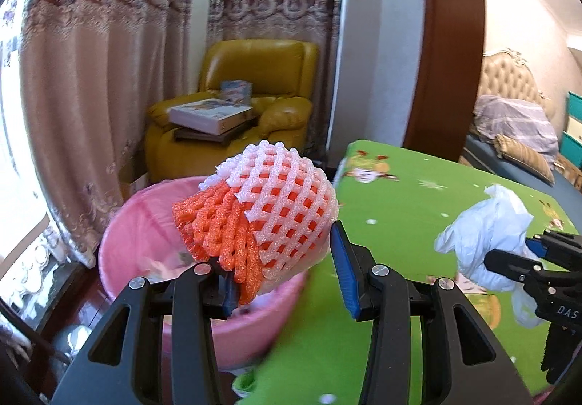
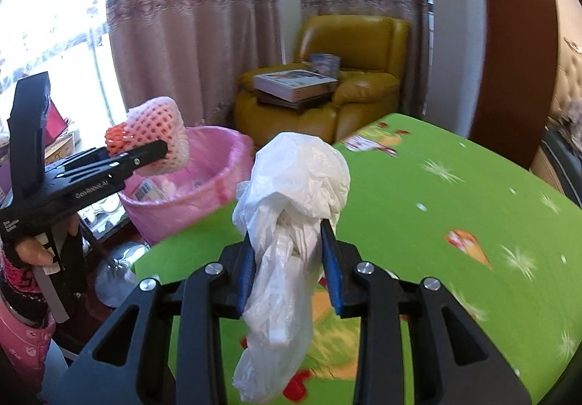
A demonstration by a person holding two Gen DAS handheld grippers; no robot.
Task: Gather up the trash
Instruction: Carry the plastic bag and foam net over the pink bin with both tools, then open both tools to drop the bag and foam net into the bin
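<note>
Left tool (image 1: 287,274) clamps foam fruit nets (image 1: 269,208) over pink-lined bin (image 1: 120,245); right tool (image 2: 291,266) clamps white plastic bag (image 2: 294,201) above table (image 2: 454,194).

On the side of my left gripper (image 2: 145,155), seen from the right wrist, I read "GenRobot.AI" in white letters along the black body, and further back a small white label, three short lines too small for me to make out. From the left wrist view, my right gripper (image 1: 538,252) shows "DAS" in white. The box (image 2: 296,81) on the armchair (image 2: 327,92) has printing I cannot read.
</note>
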